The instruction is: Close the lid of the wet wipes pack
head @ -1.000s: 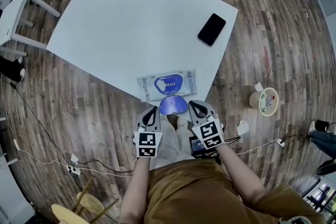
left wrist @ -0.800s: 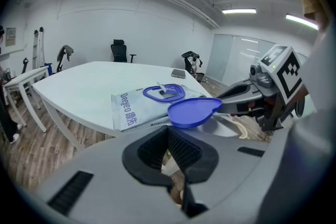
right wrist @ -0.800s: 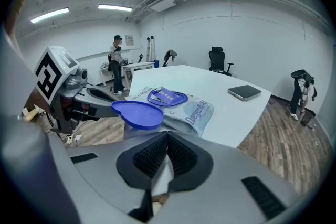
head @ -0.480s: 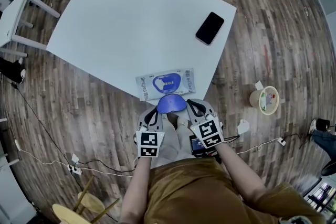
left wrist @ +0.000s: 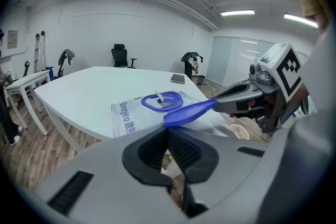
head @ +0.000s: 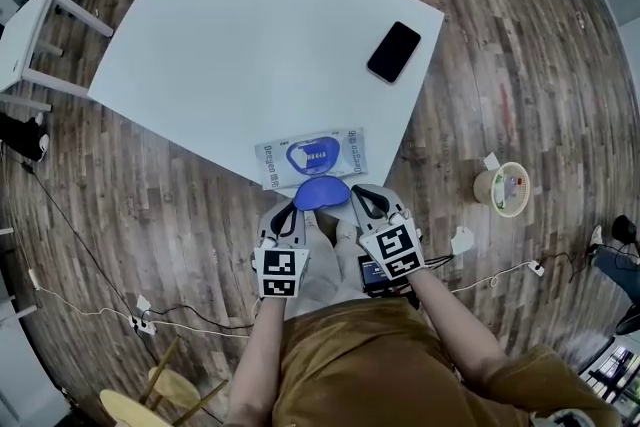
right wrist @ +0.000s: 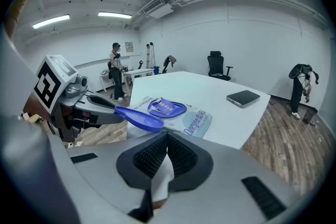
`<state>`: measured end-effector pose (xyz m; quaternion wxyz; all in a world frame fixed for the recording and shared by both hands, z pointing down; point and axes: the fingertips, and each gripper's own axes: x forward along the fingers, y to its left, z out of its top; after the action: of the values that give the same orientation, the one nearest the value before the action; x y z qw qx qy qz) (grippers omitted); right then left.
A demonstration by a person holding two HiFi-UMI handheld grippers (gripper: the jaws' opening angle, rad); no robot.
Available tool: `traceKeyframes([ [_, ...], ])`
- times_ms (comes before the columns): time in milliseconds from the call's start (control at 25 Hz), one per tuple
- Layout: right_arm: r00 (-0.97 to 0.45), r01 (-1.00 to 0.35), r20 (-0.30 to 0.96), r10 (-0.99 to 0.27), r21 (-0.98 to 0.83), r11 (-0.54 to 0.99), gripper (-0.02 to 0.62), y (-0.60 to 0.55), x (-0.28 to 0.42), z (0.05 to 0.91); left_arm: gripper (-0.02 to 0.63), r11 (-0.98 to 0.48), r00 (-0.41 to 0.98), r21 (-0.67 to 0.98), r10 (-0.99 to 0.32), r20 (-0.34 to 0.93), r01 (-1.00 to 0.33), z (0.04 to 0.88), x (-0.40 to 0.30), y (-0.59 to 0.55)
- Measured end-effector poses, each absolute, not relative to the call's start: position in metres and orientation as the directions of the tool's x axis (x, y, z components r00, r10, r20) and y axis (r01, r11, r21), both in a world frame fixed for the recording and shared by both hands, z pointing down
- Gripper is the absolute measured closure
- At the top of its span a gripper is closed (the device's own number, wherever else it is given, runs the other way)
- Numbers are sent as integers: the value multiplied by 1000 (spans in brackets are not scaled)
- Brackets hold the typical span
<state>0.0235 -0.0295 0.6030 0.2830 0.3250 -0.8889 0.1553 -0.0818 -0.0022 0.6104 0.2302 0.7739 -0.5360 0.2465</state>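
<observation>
The wet wipes pack point(head: 310, 157) lies flat at the near edge of the white table point(head: 220, 35). Its blue lid point(head: 320, 192) stands open and sticks out past that edge toward me. My left gripper point(head: 287, 215) is shut and empty, its tip at the lid's left rim. My right gripper point(head: 362, 202), also shut and empty, has its tip at the lid's right rim. In the left gripper view the lid point(left wrist: 190, 110) hangs just beyond my jaws, with the pack point(left wrist: 131, 113) behind it. In the right gripper view the lid point(right wrist: 139, 118) meets the left gripper's tip.
A black phone point(head: 393, 52) lies near the table's far right edge. A paper cup point(head: 501, 188) and cables are on the wooden floor to the right. A small white desk point(head: 30, 35) stands at far left. A person point(right wrist: 116, 73) stands far off in the room.
Both grippers have edged forward toward the table edge, closing in on the open lid from either side. The pack has stayed in place.
</observation>
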Motion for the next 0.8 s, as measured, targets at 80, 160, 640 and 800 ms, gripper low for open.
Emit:
traceKeyframes([
  [80, -631, -666, 599, -494, -90, 740, 588, -29, 21, 600, 612, -319, 302, 88, -720, 625, -944, 608, -84, -3],
  [160, -630, -670, 592, -502, -88, 737, 588, -30, 21, 597, 612, -319, 302, 86, -724, 620, -944, 605, -84, -3],
  [640, -624, -687, 575, -529, -81, 722, 588, -41, 14, 587, 612, -331, 312, 79, -744, 591, -940, 591, -91, -13],
  [800, -615, -696, 577, -538, -77, 713, 588, -46, 13, 587, 612, -328, 309, 78, -749, 586, -941, 588, -98, -18],
])
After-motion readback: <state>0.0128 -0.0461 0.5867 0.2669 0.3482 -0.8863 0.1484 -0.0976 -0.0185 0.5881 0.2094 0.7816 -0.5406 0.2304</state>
